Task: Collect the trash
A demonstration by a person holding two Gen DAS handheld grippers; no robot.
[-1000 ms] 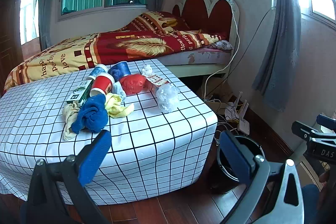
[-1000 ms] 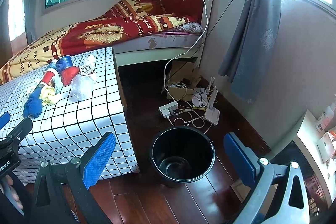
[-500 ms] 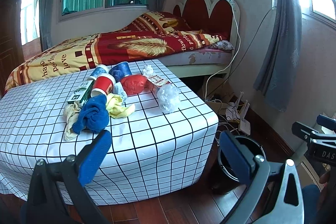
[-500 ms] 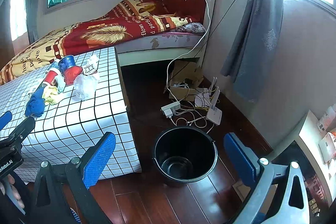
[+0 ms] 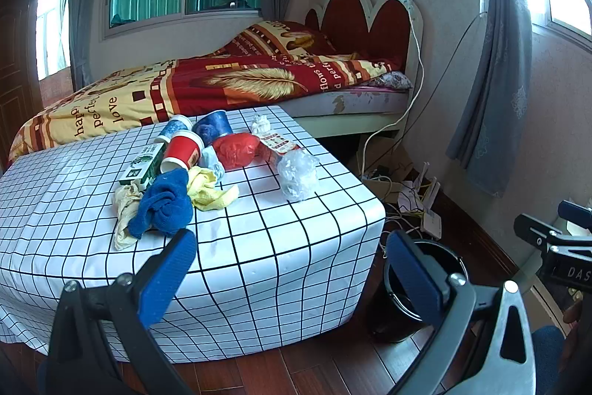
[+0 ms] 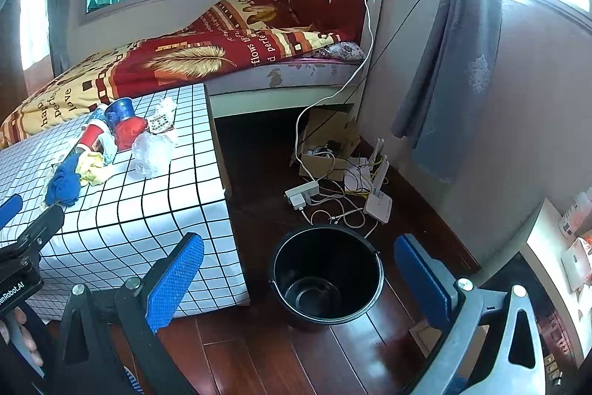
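Note:
A heap of trash lies on the checked table (image 5: 259, 239): a red paper cup (image 5: 182, 151), two blue cups (image 5: 212, 127), a red bag (image 5: 236, 145), a crumpled clear plastic bag (image 5: 298, 173), a snack wrapper (image 5: 275, 140), a green box (image 5: 142, 164), blue cloth (image 5: 162, 200) and yellow cloth (image 5: 209, 189). The same heap shows at left in the right wrist view, with the clear plastic bag (image 6: 151, 150). A black bucket (image 6: 327, 274) stands on the floor beside the table. My left gripper (image 5: 292, 274) is open, short of the table's near edge. My right gripper (image 6: 299, 278) is open above the bucket.
A bed (image 5: 222, 84) with a red and yellow quilt stands behind the table. Cables, a power strip (image 6: 301, 193), a router (image 6: 377, 200) and a cardboard box (image 6: 325, 150) clutter the wood floor by the wall. Grey curtains (image 6: 444, 62) hang at right.
Both views have drifted slightly; the table and bucket sit a little further right in frame. Both grippers stay open and nothing on the table has moved.

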